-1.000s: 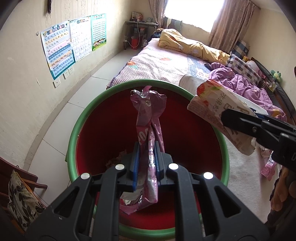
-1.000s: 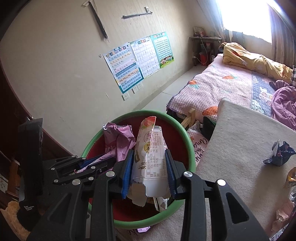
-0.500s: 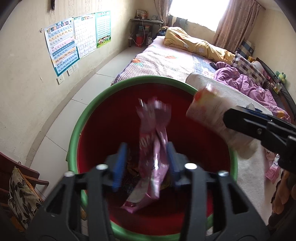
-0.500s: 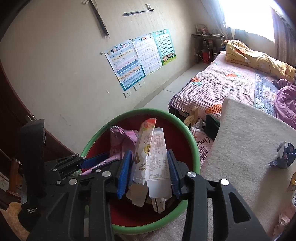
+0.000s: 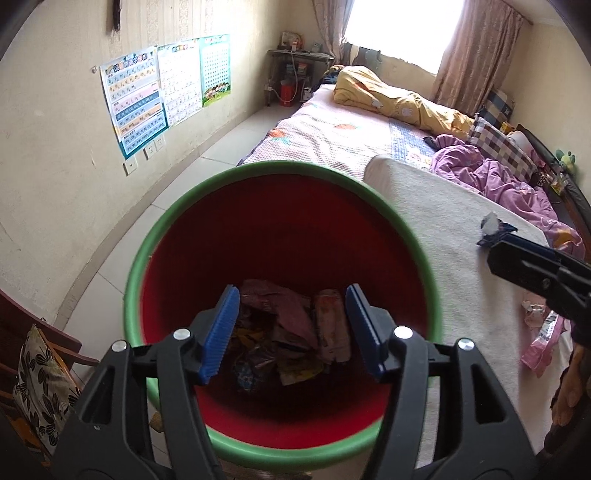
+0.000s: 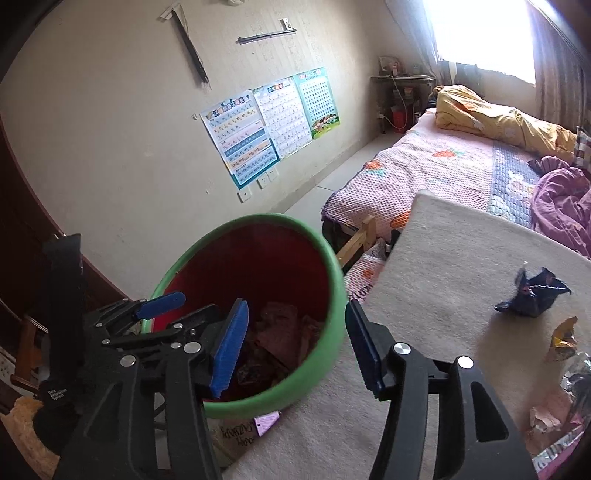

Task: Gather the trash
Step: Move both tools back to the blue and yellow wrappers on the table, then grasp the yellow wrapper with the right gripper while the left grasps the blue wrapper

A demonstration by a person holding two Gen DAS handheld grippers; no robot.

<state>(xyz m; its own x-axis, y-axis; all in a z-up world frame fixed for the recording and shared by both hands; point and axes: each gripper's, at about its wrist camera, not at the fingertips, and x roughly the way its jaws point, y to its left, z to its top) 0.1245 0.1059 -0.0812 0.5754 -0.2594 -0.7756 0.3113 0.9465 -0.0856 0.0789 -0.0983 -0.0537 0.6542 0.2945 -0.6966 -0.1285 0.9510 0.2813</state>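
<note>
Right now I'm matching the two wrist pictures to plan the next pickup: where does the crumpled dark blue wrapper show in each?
Left wrist view: dark blue wrapper at the right edge, on the beige mat, just beyond the right tool's tip.
Right wrist view: dark blue wrapper right of centre on the same mat.
Shared landmark: the green-rimmed red bin, left of the mat in both.

cream wall (image 5: 55, 155) with posters (image 5: 162, 88), tiled floor (image 5: 207, 158), unmade bed (image 5: 351, 125), bright curtained window (image 5: 402, 29)
</note>
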